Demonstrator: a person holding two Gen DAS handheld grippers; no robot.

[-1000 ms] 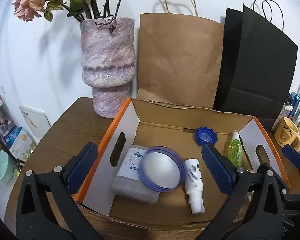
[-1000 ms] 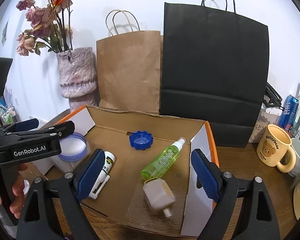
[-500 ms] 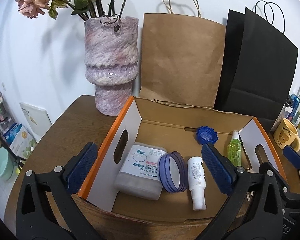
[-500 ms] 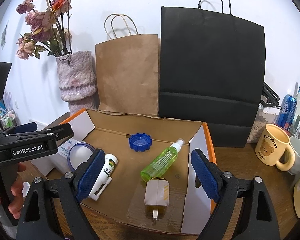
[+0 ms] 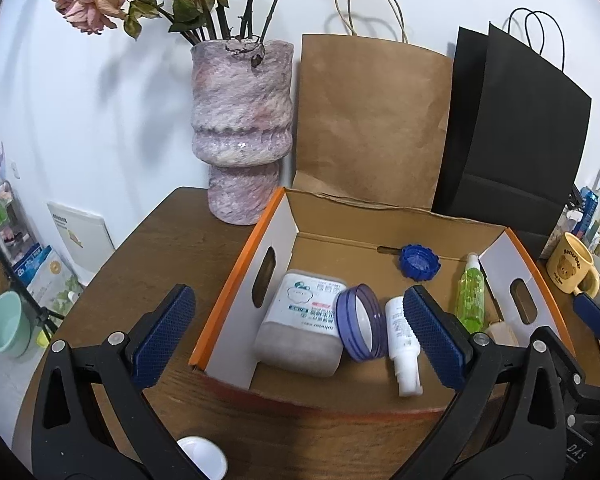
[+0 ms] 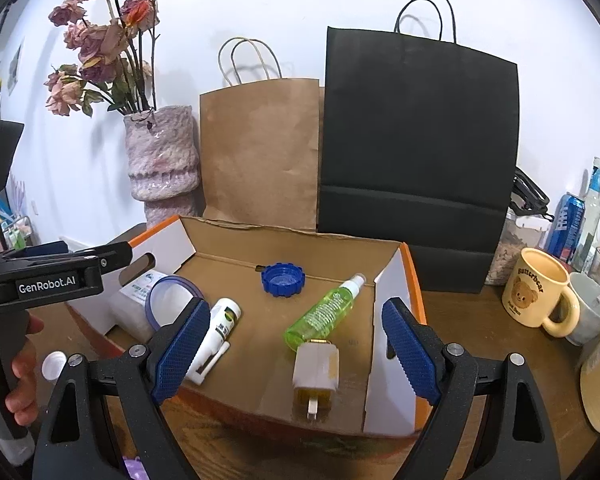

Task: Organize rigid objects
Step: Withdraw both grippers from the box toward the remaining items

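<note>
Cardboard box (image 5: pixel 284 220) held the sorted items: since a second earlier, the purple-rimmed lid (image 5: pixel 358 322) had tipped onto its edge near the left wall, while both grippers (image 5: pixel 300 332) (image 6: pixel 296 344) stood released, empty.

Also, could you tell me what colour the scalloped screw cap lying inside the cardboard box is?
Blue; the scalloped plastic cap shows best in the right wrist view.

wooden table (image 5: pixel 172 248), cardboard box (image 5: pixel 236 280), vase (image 5: pixel 242 128), mug (image 6: pixel 538 288)
</note>
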